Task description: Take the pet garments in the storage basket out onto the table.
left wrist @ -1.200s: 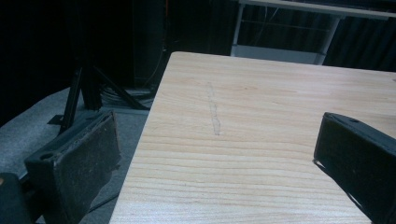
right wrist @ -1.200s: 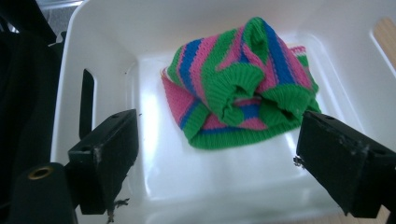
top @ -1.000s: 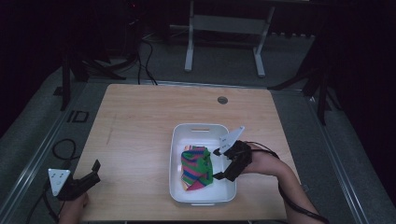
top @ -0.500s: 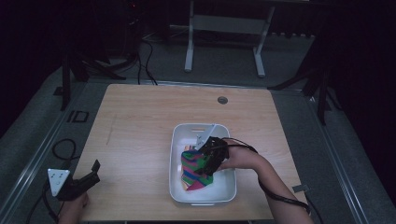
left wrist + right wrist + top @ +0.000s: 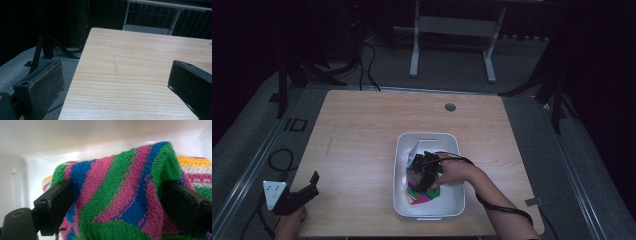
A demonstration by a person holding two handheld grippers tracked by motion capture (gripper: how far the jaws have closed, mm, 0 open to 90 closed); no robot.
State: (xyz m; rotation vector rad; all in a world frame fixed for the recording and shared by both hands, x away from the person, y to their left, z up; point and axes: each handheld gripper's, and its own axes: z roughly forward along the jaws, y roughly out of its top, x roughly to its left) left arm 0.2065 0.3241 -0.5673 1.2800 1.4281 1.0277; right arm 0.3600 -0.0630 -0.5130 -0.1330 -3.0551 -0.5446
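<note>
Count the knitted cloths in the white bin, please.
2 that I can tell: a striped knit cloth bunched between the right gripper's jaws, and a yellow-striped cloth behind it in the white bin. More may lie underneath.

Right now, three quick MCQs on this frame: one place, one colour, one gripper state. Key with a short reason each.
1. Where is the knitted cloth?
A. in the white tub
B. on the bare table
C. on the floor

2. Which colours stripe its top fold?
A. grey and black
B. pink, green, blue
C. red and brown

3. The right gripper is
A. shut, empty
B. open, astride the cloth fold
C. off the table

Key: A, tub walls surround it; B, right gripper view shows them; B, jaws stand apart either side.
</note>
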